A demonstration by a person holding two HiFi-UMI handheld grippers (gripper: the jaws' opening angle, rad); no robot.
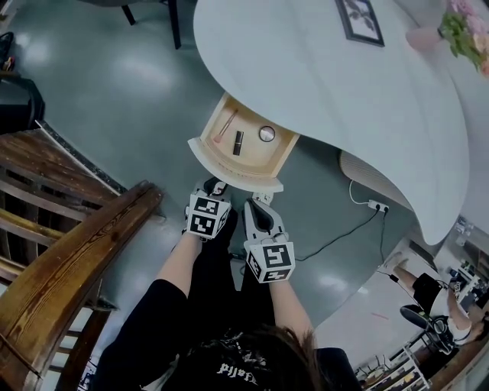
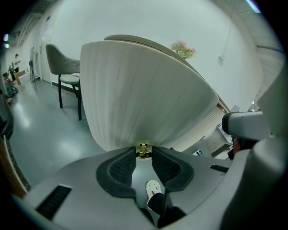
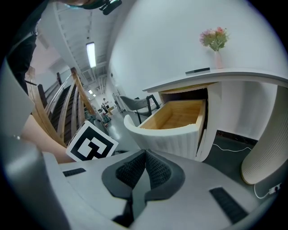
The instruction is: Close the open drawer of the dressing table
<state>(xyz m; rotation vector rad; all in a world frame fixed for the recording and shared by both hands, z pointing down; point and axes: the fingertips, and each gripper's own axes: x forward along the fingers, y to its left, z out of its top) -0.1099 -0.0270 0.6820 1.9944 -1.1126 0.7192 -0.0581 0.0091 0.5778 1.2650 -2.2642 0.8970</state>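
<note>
The wooden drawer [image 1: 229,169] stands pulled out from under the white dressing table [image 1: 321,84]; inside lie a lipstick [image 1: 238,142], a round compact [image 1: 267,134] and a thin pink stick [image 1: 226,127]. My left gripper [image 1: 216,185] is at the drawer's curved ribbed front [image 2: 144,99], and its pads close on the small brass knob [image 2: 143,150] at their tips. My right gripper [image 1: 262,200] hangs just right of it, short of the drawer front [image 3: 166,134], with its pads [image 3: 155,168] together and nothing between them.
A wooden chair back [image 1: 69,252] stands close at the left. On the tabletop are a picture frame [image 1: 360,20] and a vase of pink flowers [image 1: 464,27]. A power strip with its cable [image 1: 376,205] lies on the floor to the right. A grey chair [image 2: 63,72] stands further off.
</note>
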